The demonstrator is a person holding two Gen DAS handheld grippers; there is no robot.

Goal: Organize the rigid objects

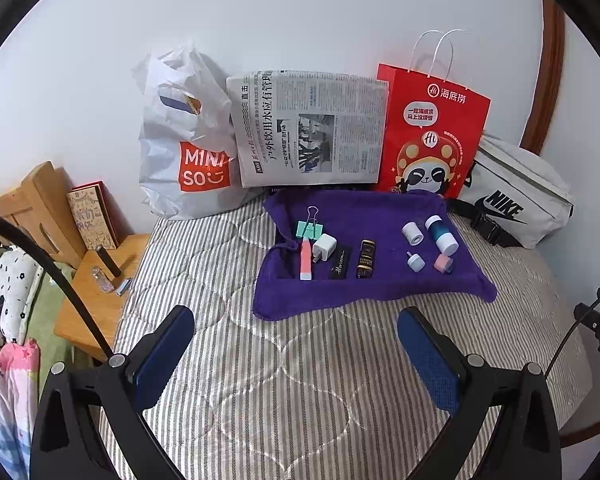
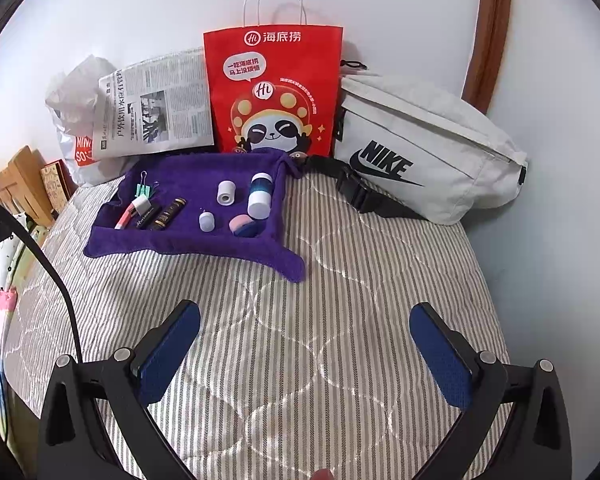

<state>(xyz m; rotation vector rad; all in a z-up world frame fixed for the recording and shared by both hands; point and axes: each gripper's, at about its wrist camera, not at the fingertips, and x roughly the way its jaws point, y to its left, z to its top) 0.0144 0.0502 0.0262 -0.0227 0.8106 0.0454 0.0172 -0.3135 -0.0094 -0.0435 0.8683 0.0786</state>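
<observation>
Cloth (image 1: 364,280): purple. Bedcover (image 1: 300,380): grey-white stripes, quilted. Paper bag (image 1: 432,136): red, panda print. Waist bag (image 2: 428,148): off-white, black logo. Binder clip (image 1: 309,229): mint. Charger (image 1: 325,247): white. Gripper pads (image 1: 164,356): blue.

Both wrist views looking forward over the striped bed toward the wall, sharing the purple towel (image 1: 364,280) (image 2: 188,236) mid-frame.

The left gripper (image 1: 296,322) hangs over the striped bed (image 1: 292,380), its fingers (image 1: 168,344) wide apart. Small objects lie on a purple towel (image 1: 364,284): a white charger (image 1: 325,247) just beside a green binder clip (image 1: 309,227).
</observation>
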